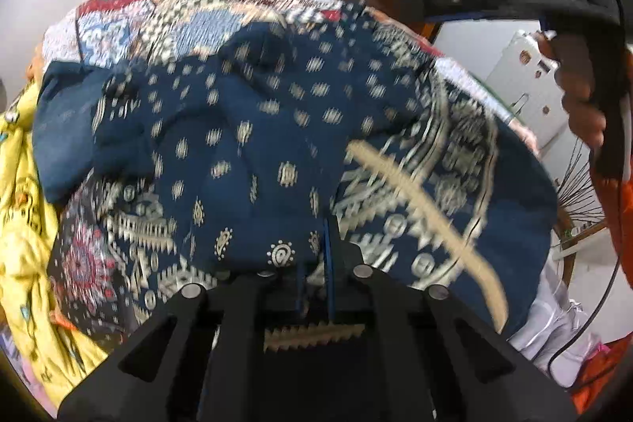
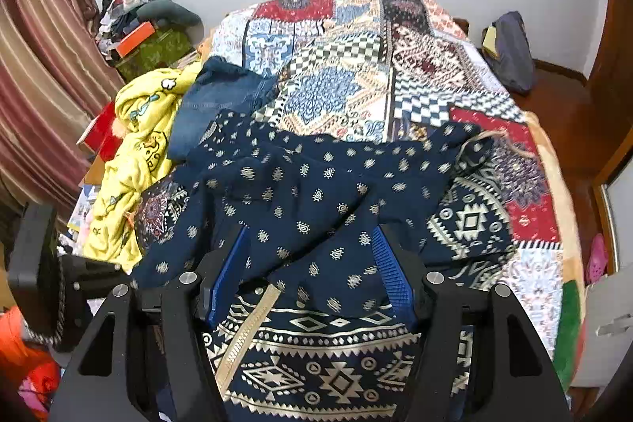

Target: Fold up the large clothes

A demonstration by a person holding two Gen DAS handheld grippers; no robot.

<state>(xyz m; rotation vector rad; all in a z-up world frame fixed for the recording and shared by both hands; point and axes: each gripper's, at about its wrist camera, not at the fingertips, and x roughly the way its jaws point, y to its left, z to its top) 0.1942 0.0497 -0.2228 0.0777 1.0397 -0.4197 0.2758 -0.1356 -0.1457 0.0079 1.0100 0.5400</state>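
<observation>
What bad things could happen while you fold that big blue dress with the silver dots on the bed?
1. The left hand-held gripper is shut on only a small pinch of the blue dress, so the cloth might slip out.
2. The dress is bunched and wrinkled, so a fold made now would probably come out lumpy.
3. The yellow blanket and the jeans lie right beside the dress and could get dragged along.
</observation>
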